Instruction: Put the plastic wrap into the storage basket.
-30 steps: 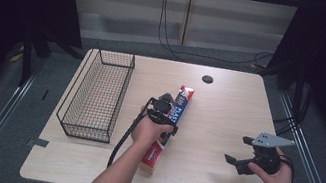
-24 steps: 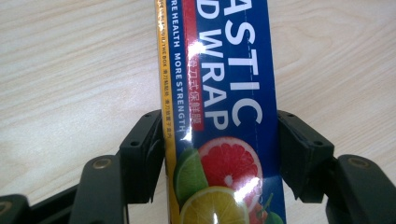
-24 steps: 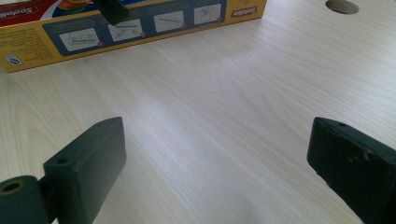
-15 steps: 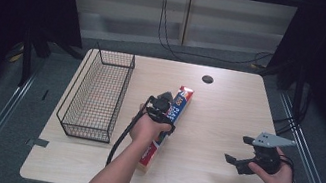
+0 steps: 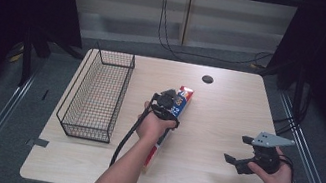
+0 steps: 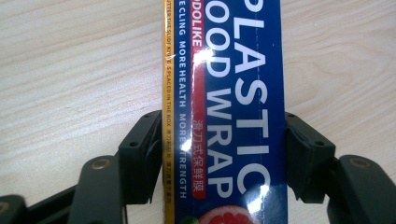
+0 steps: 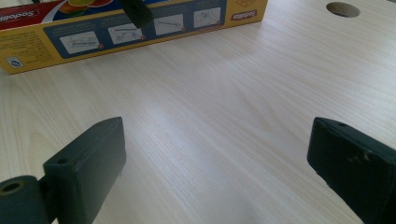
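Observation:
A long box of plastic food wrap (image 5: 184, 98), blue and red on top with a yellow side, lies on the wooden table (image 5: 228, 113) near its middle. My left gripper (image 5: 167, 105) comes down over the box from above. In the left gripper view the box (image 6: 233, 93) fills the gap and both black pads (image 6: 149, 140) press against its long sides, so my left gripper (image 6: 224, 140) is shut on it. My right gripper (image 5: 237, 150) hovers open at the table's right front, with bare wood between its jaws (image 7: 219, 154). From there the box's yellow side (image 7: 140, 28) lies farther off.
A black wire basket (image 5: 116, 54) stands along the left side of the table. A round cable hole (image 5: 208, 79) sits near the far edge, also seen as a hole (image 7: 343, 8) in the right gripper view. Open wood lies between the box and my right gripper.

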Demonstrator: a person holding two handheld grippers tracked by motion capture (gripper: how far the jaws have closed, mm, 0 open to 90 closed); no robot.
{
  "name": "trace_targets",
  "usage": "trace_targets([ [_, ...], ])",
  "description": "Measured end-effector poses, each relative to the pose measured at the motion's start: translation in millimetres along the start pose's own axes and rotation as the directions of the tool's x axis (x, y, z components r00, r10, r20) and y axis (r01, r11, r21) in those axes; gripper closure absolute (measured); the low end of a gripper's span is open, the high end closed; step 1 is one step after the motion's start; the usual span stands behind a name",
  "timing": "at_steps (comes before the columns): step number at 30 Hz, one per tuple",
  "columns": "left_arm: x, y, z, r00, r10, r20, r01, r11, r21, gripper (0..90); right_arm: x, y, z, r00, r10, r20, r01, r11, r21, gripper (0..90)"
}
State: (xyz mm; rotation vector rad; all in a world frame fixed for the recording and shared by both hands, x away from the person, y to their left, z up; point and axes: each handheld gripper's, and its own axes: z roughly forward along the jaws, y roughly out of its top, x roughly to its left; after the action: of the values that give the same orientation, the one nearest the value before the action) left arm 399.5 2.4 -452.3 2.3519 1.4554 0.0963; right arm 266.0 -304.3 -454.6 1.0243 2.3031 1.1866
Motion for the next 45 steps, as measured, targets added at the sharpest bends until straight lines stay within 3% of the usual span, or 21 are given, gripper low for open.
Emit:
trace_targets([
  [2, -0.6, 1.0, -1.5, 0.9999, 0.01, -0.01, -0.01, 0.9999, 0.01, 41.1, 0.1, 0.1, 0.1, 1.0, 0.001, -0.002, -0.001, 1.0, -0.001, 4.2],
  [3, -2.0, 2.7, -2.9, 0.9993, 0.009, -0.036, -0.008, 0.9996, 0.028, 41.8, 0.1, 0.2, 0.2, 1.0, 0.001, -0.007, -0.001, 1.0, 0.0, 4.2],
  [5, -2.0, 2.9, -3.6, 0.9992, 0.009, -0.038, -0.008, 0.9992, 0.038, 42.0, 0.0, 0.2, 0.1, 1.0, -0.001, -0.007, 0.001, 1.0, 0.0, 4.2],
  [6, 1.0, 2.3, -5.1, 0.9999, -0.001, -0.015, 0.001, 0.9991, 0.042, 42.3, 0.1, 0.1, -0.7, 1.0, -0.002, 0.0, 0.002, 1.0, 0.001, 4.2],
  [8, 2.2, 1.8, -6.4, 0.9999, -0.007, -0.009, 0.008, 0.999, 0.045, 42.4, 0.2, 0.1, -1.3, 1.0, 0.001, 0.001, -0.001, 1.0, 0.002, 4.2],
  [14, 12.0, 0.9, -20.5, 1.0, 0.001, -0.01, -0.001, 0.9976, 0.069, 42.9, -0.4, 0.6, 0.2, 1.0, 0.003, -0.007, -0.003, 1.0, 0.0, 4.2],
  [19, 17.7, 1.0, -35.0, 0.9997, -0.018, -0.015, 0.019, 0.998, 0.061, 43.0, -0.9, 0.6, -1.2, 1.0, 0.002, -0.001, -0.002, 1.0, -0.008, 4.1],
  [20, 19.7, 1.3, -38.3, 0.9998, -0.006, -0.017, 0.007, 0.998, 0.063, 43.0, -1.1, 0.6, -1.7, 1.0, 0.002, -0.004, -0.002, 1.0, -0.008, 4.1],
  [22, 20.9, 1.2, -43.7, 0.9997, -0.022, -0.013, 0.022, 0.9987, 0.047, 43.0, -0.5, 0.5, -2.0, 1.0, 0.002, 0.003, -0.002, 1.0, -0.005, 4.1],
  [27, 23.7, 3.4, -60.5, 0.9999, -0.015, -0.004, 0.015, 0.9987, 0.048, 42.9, -0.4, 0.6, -1.2, 1.0, 0.004, -0.002, -0.004, 1.0, -0.004, 4.1],
  [33, 26.8, 6.3, -71.8, 0.9998, -0.018, -0.009, 0.019, 0.9988, 0.044, 42.9, 0.1, 0.6, -2.0, 1.0, 0.004, -0.002, -0.004, 1.0, -0.005, 4.1],
  [34, 27.4, 7.1, -75.2, 0.9992, -0.037, -0.014, 0.037, 0.9987, 0.036, 42.9, 0.0, 0.5, -1.9, 1.0, 0.002, -0.001, -0.002, 1.0, -0.004, 4.1],
  [45, 37.1, 9.4, -91.9, 0.998, -0.062, -0.007, 0.062, 0.9977, 0.025, 42.9, 1.1, 0.4, -1.1, 1.0, 0.004, -0.001, -0.004, 1.0, -0.005, 4.1],
])
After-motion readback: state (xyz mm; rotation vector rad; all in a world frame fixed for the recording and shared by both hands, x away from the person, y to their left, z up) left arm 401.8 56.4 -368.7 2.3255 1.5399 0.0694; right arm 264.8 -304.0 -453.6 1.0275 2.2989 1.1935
